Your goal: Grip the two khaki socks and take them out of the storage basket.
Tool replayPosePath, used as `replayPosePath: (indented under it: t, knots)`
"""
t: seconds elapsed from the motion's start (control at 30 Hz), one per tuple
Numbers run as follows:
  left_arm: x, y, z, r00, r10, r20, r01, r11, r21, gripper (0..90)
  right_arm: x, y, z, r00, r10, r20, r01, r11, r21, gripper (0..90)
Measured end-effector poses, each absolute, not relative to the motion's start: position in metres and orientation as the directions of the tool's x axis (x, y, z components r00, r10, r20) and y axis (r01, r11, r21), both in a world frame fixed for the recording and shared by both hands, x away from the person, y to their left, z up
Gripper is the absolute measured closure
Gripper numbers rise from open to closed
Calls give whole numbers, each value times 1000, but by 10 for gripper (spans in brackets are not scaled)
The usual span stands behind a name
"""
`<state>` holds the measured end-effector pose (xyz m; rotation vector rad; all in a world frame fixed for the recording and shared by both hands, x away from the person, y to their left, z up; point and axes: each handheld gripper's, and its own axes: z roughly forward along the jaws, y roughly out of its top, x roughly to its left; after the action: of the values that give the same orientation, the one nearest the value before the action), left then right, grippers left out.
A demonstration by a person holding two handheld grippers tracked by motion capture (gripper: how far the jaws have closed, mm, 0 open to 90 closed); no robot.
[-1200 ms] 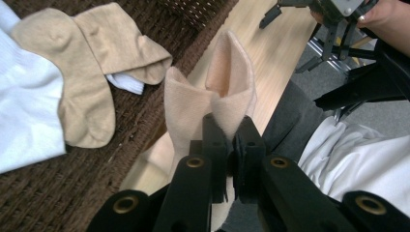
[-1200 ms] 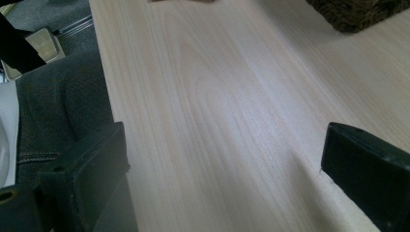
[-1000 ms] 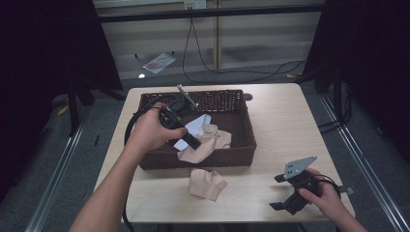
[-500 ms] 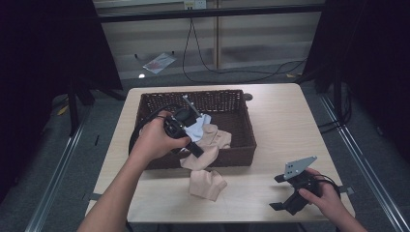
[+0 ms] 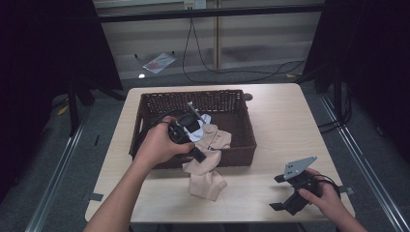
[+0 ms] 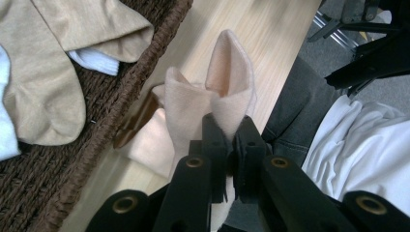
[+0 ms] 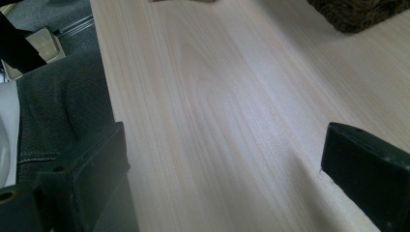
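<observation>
My left gripper [image 5: 200, 155] hangs over the front wall of a dark wicker basket [image 5: 193, 93], shut on a pale peach sock [image 5: 207, 166]. In the left gripper view the black jaws [image 6: 227, 140] pinch that sock [image 6: 212, 96], whose folded end stands up past them. The sock drapes down to a peach heap [image 5: 207, 183] on the table just in front of the basket. Near the table's front right corner my right gripper [image 5: 285, 194] lies low and open. The right gripper view has its jaws [image 7: 222, 164] wide apart over bare wood.
Inside the basket [image 6: 125, 106] lie a tan sock [image 5: 216, 138] [image 6: 48, 82] and a white sock [image 5: 202, 121] [image 6: 94, 60]. The pale wooden table [image 5: 285, 125] stretches to the right of the basket. A person's trousers and white shirt sit at its near edge.
My left hand has moved from over the basket's middle toward its front wall and sunk a little, carrying the peach sock. The right hand and gripper have kept still.
</observation>
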<state>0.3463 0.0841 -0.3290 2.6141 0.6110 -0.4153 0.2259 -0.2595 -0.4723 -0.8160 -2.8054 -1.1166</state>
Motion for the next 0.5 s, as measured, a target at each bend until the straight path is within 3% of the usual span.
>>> replayPosePath:
  t: [0.5]
  knots:
    - [342, 78, -346, 856, 353, -378, 479, -817, 321, 853, 226, -259, -473, -864, 462, 200, 472, 607, 639, 22]
